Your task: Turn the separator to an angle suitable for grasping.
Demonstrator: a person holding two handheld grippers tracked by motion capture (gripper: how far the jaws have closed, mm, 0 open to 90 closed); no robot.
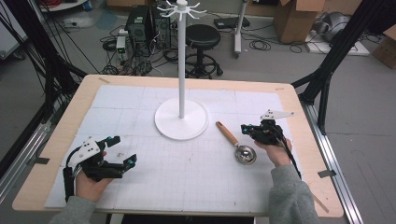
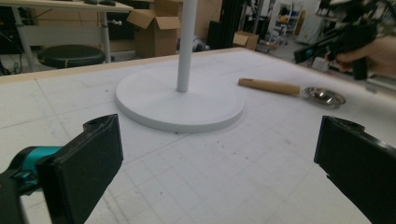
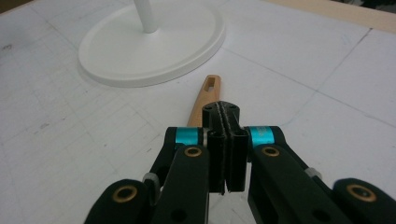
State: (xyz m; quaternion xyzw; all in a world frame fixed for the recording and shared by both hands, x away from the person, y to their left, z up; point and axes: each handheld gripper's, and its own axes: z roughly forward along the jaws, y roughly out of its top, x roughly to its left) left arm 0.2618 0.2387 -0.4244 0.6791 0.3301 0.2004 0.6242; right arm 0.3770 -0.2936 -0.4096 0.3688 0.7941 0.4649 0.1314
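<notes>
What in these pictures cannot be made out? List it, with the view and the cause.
- Ladle bowl: in the right gripper view, the shut right gripper covers it; its wooden handle shows beyond.
- Stand top hooks: cut off by the upper edge in both gripper views.
- Right gripper's jaw state: in the left gripper view, blurred at the edge.
- Left gripper jaw bases: cut off below.

1. Scoop (image 1: 236, 144): metal bowl w/ wooden handle, lies flat on white mat, just right of stand base. Handle points up-left toward base, slot hole at its end; bowl faces up, nearer the person.
2. Stand (image 1: 181, 65): white, upright pole on round base, hook arms on top, mid-table.
</notes>
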